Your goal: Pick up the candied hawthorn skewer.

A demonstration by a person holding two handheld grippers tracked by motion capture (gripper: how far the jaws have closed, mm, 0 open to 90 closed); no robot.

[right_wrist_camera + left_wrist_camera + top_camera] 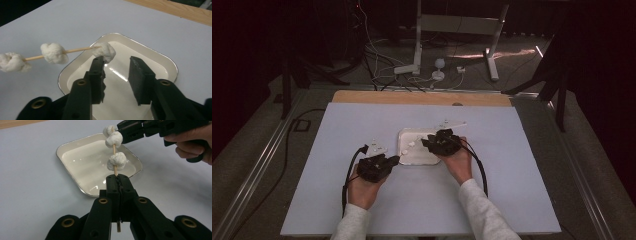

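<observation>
The left gripper [117, 178], clenched on a thin wooden skewer [114, 148] of three white marshmallows, holds it over the shallow white tray [75, 147], where the right gripper [116, 66], released, seemingly brushes the end marshmallow [104, 51].

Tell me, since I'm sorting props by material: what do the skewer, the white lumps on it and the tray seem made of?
Skewer: pale, matte stick, likely wood or bamboo. White lumps: soft, puckered and matte, probably marshmallow or foam. Tray: glossy cream inside with a silvery rim, perhaps enamelled metal.
</observation>
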